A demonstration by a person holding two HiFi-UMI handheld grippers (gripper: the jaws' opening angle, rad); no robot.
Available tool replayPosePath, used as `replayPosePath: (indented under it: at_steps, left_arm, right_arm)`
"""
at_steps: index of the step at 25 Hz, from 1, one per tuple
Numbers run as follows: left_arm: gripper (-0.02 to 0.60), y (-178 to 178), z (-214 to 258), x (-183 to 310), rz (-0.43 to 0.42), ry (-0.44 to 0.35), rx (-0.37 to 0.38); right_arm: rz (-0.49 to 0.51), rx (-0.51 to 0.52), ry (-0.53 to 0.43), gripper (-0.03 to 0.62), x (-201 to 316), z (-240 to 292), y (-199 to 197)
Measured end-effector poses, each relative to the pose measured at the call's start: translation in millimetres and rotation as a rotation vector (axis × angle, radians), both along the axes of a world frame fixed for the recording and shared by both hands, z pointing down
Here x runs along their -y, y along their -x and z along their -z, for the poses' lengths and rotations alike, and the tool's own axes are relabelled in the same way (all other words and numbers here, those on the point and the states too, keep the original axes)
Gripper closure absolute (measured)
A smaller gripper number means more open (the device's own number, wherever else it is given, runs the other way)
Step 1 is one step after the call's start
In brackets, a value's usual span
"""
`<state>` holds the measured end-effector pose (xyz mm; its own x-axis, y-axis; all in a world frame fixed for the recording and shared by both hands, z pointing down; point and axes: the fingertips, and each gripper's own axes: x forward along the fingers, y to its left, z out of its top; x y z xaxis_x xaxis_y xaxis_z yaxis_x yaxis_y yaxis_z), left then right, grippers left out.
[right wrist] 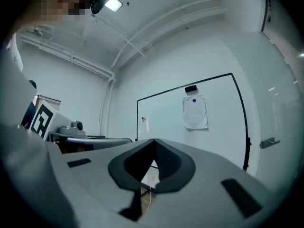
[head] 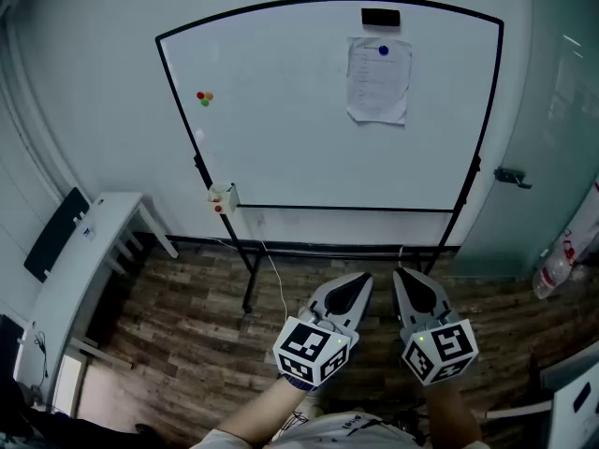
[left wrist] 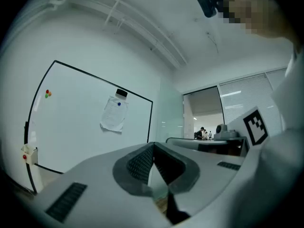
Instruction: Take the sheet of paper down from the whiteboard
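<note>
A white sheet of paper (head: 378, 79) hangs at the upper right of the whiteboard (head: 281, 110), pinned by a blue magnet (head: 383, 50) under a black eraser (head: 380, 18). The paper (left wrist: 113, 114) also shows in the left gripper view, and the sheet (right wrist: 194, 112) in the right gripper view. My left gripper (head: 361, 280) and right gripper (head: 402, 274) are held side by side low in the head view, well short of the board. Both are shut with nothing between the jaws.
Three small coloured magnets (head: 204, 97) sit at the board's left. A small holder (head: 223, 197) hangs at its lower left corner. A white bench (head: 89, 269) stands at the left, a glass door with handle (head: 513, 177) at the right. Wooden floor lies below.
</note>
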<state>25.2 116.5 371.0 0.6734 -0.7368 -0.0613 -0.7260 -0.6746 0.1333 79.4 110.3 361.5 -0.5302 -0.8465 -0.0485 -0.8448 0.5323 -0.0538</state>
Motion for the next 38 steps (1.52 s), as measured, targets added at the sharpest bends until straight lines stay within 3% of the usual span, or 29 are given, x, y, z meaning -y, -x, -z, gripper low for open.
replayPosePath:
  at_steps: [11, 32, 38]
  left_arm:
    - [0.568, 9, -1, 1, -0.014, -0.003, -0.006]
    - [0.568, 70, -5, 16, -0.025, -0.026, 0.002]
    - [0.568, 72, -1, 32, -0.032, -0.031, -0.002]
  right_arm:
    - [-0.003, 0.000, -0.018, 0.582, -3, 7, 14]
    - [-0.028, 0.024, -0.005, 0.582, 11, 1, 69]
    - [-0.020, 0.024, -0.014, 0.582, 27, 6, 76]
